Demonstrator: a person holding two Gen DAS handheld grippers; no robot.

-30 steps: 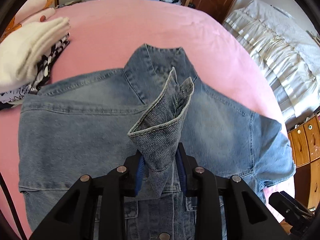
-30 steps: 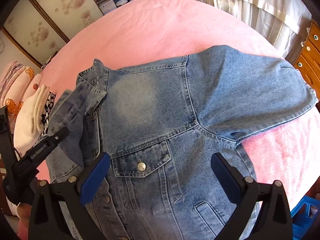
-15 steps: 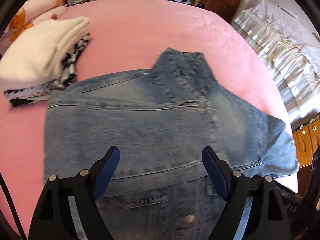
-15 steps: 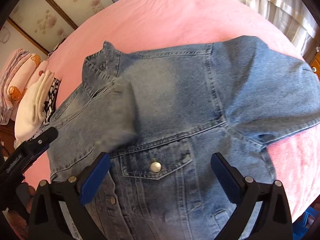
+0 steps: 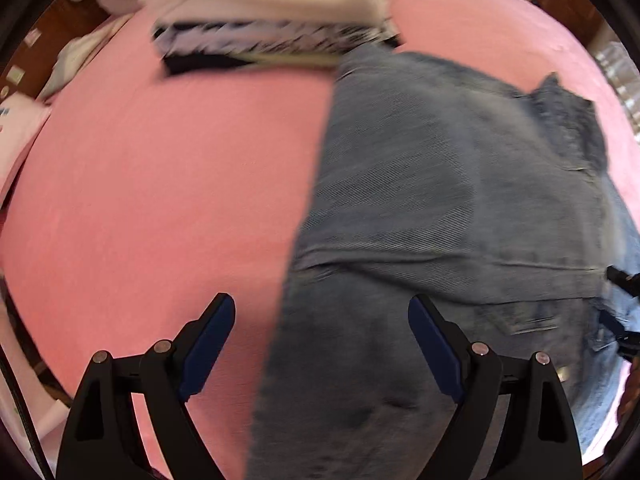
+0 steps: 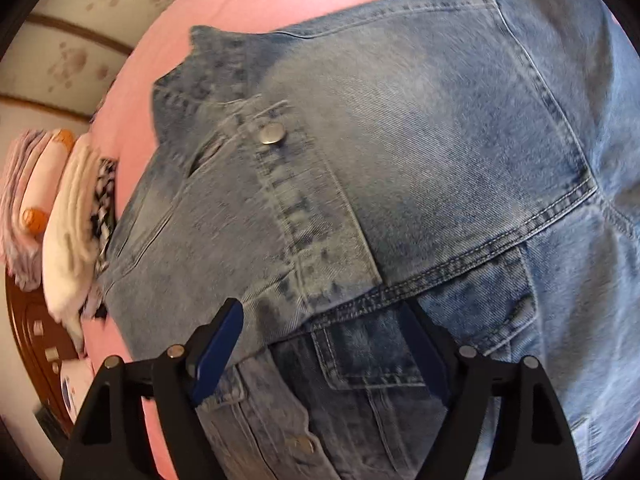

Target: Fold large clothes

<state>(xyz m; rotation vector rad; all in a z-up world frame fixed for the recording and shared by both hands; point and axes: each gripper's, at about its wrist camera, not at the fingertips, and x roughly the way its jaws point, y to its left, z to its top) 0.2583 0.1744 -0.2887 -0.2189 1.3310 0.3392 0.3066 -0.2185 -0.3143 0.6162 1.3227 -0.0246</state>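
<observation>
On the pink bed (image 5: 140, 200): heavy, stiff denim jacket (image 6: 420, 140); left tool (image 5: 320, 344) released, still widening; right tool (image 6: 324, 344) closing, nothing pinched; you grip seamed edges.

Jacket (image 6: 400, 152) flat on bed (image 5: 160, 184); folded clothes stack (image 5: 272, 12) beyond it, touching.

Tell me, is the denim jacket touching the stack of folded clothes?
Touching. In the right wrist view the denim jacket butts against the stack of folded clothes, no pink showing between.

Both wrist views look steeply down, close, sharing the denim jacket (image 5: 440, 200), left apparently blurred.
</observation>
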